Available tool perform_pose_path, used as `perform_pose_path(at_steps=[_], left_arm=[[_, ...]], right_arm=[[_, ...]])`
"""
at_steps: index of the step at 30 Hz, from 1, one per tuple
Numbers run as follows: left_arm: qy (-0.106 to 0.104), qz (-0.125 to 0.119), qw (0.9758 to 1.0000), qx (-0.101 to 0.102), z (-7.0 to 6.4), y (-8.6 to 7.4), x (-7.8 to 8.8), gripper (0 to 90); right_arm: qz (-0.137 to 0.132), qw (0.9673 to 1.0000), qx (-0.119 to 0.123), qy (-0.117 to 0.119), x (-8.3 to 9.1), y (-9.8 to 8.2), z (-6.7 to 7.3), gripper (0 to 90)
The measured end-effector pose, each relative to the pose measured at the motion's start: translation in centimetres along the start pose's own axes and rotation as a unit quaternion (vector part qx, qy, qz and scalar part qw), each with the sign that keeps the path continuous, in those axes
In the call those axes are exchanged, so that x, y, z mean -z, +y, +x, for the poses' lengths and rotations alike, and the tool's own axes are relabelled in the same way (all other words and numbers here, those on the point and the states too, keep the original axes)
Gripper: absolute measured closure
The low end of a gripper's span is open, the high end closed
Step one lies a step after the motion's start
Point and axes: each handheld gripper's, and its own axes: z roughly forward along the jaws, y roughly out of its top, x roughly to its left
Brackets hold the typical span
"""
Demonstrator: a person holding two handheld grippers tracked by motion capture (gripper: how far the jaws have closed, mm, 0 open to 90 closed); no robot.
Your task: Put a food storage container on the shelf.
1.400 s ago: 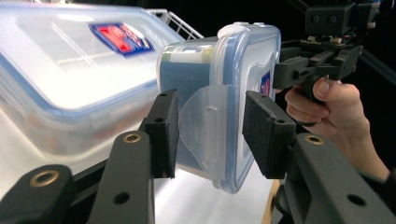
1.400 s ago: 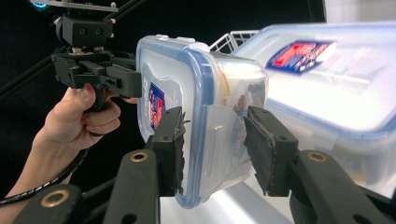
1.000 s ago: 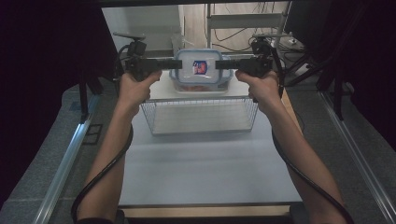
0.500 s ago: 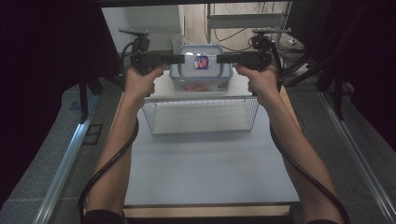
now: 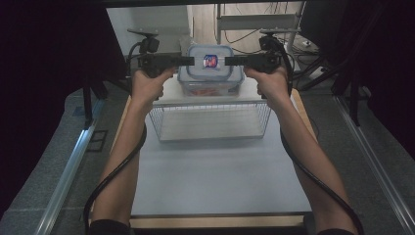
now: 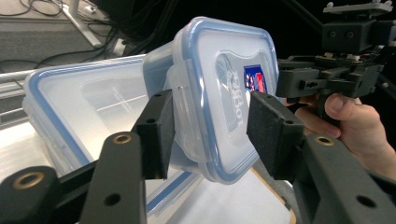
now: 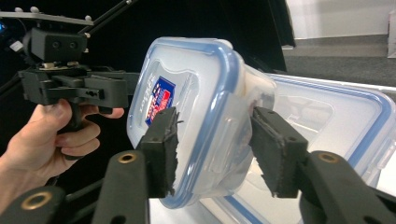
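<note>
The small clear plastic container (image 5: 210, 62), with a blue-rimmed snap lid and a red and blue label, sits between the two grippers at the far end of the table (image 5: 215, 186). In the high view it is above a larger container (image 5: 211, 83) of the same kind, which lies on a pale shelf behind the wire basket (image 5: 210, 120).

The left gripper (image 5: 188, 60) comes to it from the left side and the right gripper (image 5: 230, 61) from the right side, both held level and pointing toward each other. In the left gripper view the small container (image 6: 219, 98) is turned on its edge between the two black pads; one pad (image 6: 156, 133) is at its bottom side and the other is at the lid side. The right gripper view shows the same thing mirrored: the container (image 7: 201, 107) stands between the pads (image 7: 161, 149) of this gripper (the foam of them looks worn and torn).

The jaws of both grippers have just been opening, with the container between them. They stand about half apart. Whether the pads press on the plastic or only touch it, I cannot tell with certainty from these views.

The larger container (image 6: 84, 107) lies flat behind, with its lid on.
</note>
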Motion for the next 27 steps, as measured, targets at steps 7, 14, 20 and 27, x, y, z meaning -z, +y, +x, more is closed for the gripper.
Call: perform_pose_path(at_steps=[7, 14, 20, 27], left_arm=[[0.013, -0.01, 0.9998, -0.007, 0.1, -0.2, 0.2, 40.8], [0.024, -0.011, 0.9995, -0.02, 0.0, -0.5, 0.6, 39.2], [0.035, -0.015, 0.9985, -0.039, -0.3, -0.5, 0.5, 39.1], [0.063, -0.022, 0.9951, -0.073, -1.2, -1.1, 0.9, 46.5]], right_arm=[[-0.013, 0.9997, 0.005, -0.021, 0.0, 0.1, -0.4, 38.6], [-0.009, 0.999, 0.024, -0.038, 0.4, 0.1, -0.3, 38.8], [-0.019, 0.9985, 0.031, -0.042, 0.8, 0.2, -0.3, 40.4], [-0.02, 0.995, 0.071, -0.067, 1.7, -0.2, 0.2, 52.3]])
